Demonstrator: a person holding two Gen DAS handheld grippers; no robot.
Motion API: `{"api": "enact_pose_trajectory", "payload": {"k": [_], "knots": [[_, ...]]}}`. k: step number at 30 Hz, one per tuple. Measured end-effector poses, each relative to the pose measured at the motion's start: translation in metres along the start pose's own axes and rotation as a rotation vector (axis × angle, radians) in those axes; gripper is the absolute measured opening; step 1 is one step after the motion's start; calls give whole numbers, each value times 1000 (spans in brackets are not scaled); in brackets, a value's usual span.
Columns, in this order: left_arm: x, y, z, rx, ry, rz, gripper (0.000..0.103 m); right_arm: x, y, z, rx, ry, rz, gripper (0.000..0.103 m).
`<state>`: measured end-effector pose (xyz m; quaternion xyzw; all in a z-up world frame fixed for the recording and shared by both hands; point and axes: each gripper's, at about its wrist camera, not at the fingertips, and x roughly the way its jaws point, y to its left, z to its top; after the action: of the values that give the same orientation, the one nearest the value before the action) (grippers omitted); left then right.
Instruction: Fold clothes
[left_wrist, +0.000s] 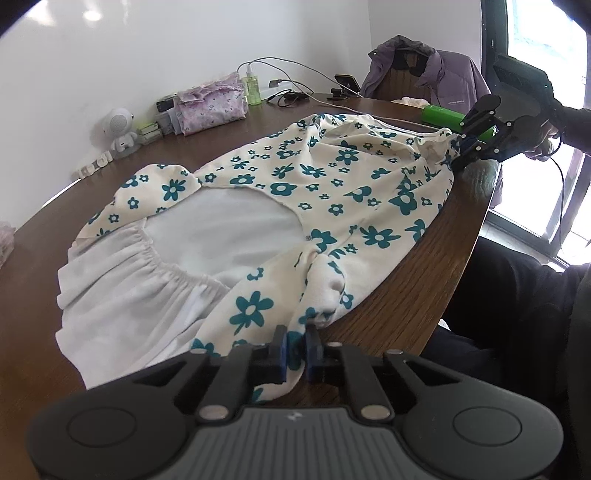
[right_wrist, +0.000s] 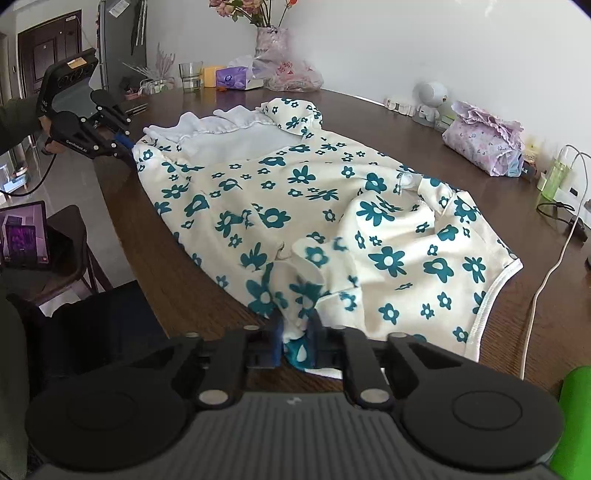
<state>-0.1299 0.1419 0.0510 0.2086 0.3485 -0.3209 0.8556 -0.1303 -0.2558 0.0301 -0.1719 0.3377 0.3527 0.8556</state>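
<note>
Both tongs are clamped on the flowered garment (left_wrist: 332, 192), the left gripper (left_wrist: 294, 347) and right gripper (right_wrist: 295, 341) pinching opposite ends along the table (left_wrist: 424, 295) edge.

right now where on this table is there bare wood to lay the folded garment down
Bare wood shows between the floral garment and the wall-side clutter, from the tissue box to the robot figurine. A narrow strip runs along the near table edge. It is crowded by the wall: the floral pouch, white cable and green bottle.

Cream garment (left_wrist: 325, 192) with teal flowers, seemingly white lining
</note>
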Motion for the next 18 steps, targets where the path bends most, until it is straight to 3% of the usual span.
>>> {"api": "enact_pose_trajectory", "payload": {"k": [5,9,14,18], "knots": [[-15,-6,-1,47,33,-32,2,-12,0,2,-20,59,51,6],[-32,-1,5,42,12,-55,2,-30,-12,6,41,41,101,6],[-27,34,38,90,-18,-32,2,-37,-35,27,59,-15,100,6],[1,56,73,179,10,-30,2,-15,-59,51,4,4,71,6]]}}
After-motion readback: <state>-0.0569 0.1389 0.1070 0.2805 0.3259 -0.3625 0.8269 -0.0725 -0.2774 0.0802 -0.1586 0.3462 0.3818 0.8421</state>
